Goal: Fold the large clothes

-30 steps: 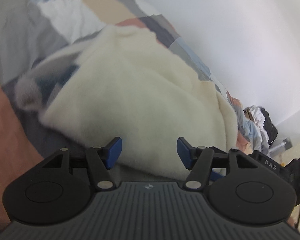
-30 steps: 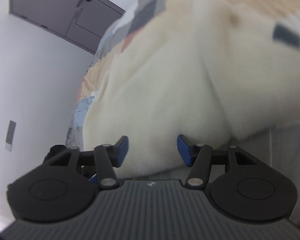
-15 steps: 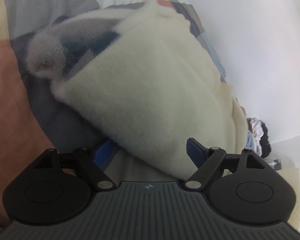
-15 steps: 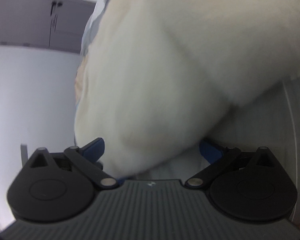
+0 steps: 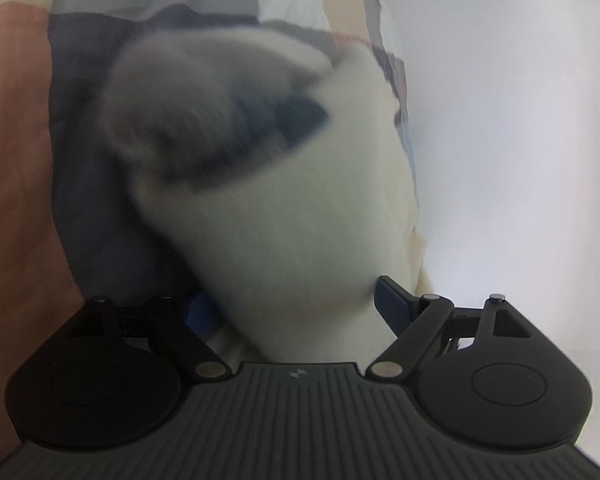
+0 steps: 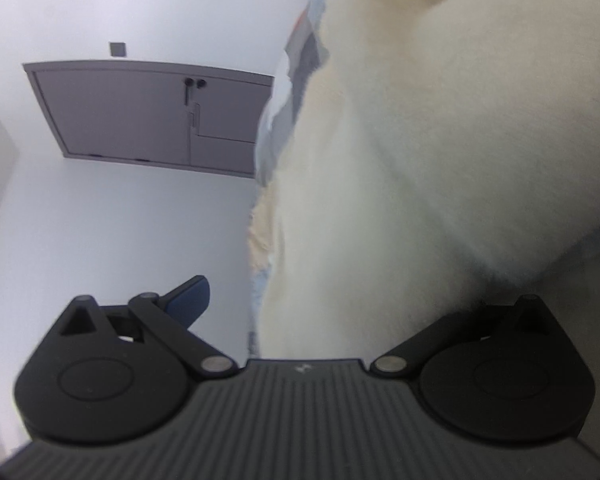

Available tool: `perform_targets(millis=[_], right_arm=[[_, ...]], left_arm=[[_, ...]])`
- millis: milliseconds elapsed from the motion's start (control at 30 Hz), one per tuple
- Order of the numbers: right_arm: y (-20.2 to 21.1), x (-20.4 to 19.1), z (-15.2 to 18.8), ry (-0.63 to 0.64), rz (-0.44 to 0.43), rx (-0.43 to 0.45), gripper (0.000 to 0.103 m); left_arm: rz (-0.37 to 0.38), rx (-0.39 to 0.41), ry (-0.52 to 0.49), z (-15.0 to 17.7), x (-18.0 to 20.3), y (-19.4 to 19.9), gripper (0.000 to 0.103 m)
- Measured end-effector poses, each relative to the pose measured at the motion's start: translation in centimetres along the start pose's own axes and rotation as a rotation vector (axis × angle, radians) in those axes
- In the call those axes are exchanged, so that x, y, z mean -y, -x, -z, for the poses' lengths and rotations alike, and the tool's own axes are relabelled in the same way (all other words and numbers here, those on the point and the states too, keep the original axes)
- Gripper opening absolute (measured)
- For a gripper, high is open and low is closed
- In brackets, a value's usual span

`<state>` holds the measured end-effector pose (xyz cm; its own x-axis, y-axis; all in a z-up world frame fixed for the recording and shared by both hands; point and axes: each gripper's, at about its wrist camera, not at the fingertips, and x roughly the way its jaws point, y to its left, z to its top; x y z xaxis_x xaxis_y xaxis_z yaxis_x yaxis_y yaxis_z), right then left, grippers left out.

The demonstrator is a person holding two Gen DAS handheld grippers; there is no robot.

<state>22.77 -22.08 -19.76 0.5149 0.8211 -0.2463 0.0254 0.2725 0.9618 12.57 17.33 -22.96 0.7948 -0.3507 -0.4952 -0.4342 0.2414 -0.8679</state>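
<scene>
Cream fleece garment (image 5: 300, 216) bunched between wide left gripper (image 5: 296, 308) pads; also filling the gap of wide right gripper (image 6: 332, 304), jaws just opened, on patchwork bedspread (image 5: 24, 128)

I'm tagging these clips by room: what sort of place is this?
Probably a bedroom at home. A fluffy cream garment lies on a patchwork bedspread in muted colours, with plain white walls and a grey door behind.

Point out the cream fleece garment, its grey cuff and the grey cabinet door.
cream fleece garment (image 5: 300, 232), left wrist view, its pale body.
grey cuff (image 5: 188, 92), left wrist view, its rounded end.
grey cabinet door (image 6: 116, 116), right wrist view, left panel.
</scene>
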Motion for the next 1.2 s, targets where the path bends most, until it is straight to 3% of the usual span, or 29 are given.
perform_targets(millis=[100,200,433,567,767,967,1100,1200], right_arm=[[-0.3,0.7,0.2,-0.023,0.03,-0.009,0.103],[-0.8,1.2,0.4,-0.048,0.082,-0.019,0.103],[0.2,2.8,0.5,-0.088,0.198,0.011,0.103],[0.9,3.0,0.2,-0.097,0.229,0.082,0.102],[1.2,3.6,0.0,-0.108,0.244,0.11,0.1],[1.1,3.6,0.1,-0.052,0.307,0.109,0.081],[1.1,2.8,0.1,0.017,0.323,0.118,0.054],[1.6,1.8,0.4,0.077,0.31,0.141,0.043]], left_arm=[[0.001,0.025,0.051,-0.6,-0.5,-0.2,0.084],[-0.054,0.062,-0.018,-1.0,0.1,-0.3,0.083],[-0.05,0.11,0.023,-1.3,-0.6,0.2,0.079],[-0.067,0.107,0.005,-1.5,-0.9,0.6,0.075],[-0.072,0.121,-0.013,-1.9,-0.9,0.7,0.07],[-0.105,0.148,-0.078,-1.6,0.0,1.1,0.059],[-0.111,0.163,-0.124,-1.6,0.7,1.2,0.049],[-0.105,0.181,-0.171,-1.1,1.4,1.9,0.041]])
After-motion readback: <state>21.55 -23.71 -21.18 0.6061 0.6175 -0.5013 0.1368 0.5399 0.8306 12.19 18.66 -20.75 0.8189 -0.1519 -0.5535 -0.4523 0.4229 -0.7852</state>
